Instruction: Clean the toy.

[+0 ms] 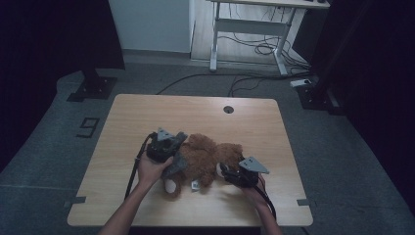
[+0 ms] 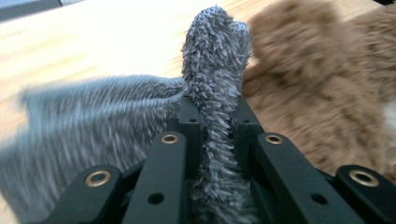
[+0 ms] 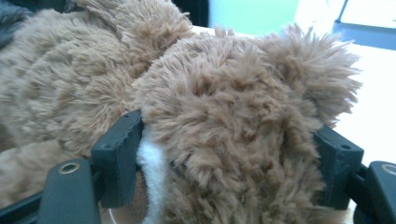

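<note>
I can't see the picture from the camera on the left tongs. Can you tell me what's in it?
The left tongs are pinched shut on a fuzzy grey cloth, which sticks up between the two black jaws and spreads out to the left. Behind it lie a brown teddy bear and the pale wooden table.

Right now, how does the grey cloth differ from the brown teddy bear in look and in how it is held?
The grey cloth is grey, thin and short-piled; the brown teddy bear is brown, bulky and long-furred, with a white patch. The left gripper has its jaws nearly together, pinching a fold of the cloth; the right gripper has its jaws wide apart around a rounded part of the bear. Both are soft, and they lie against each other on the wooden table.
</note>
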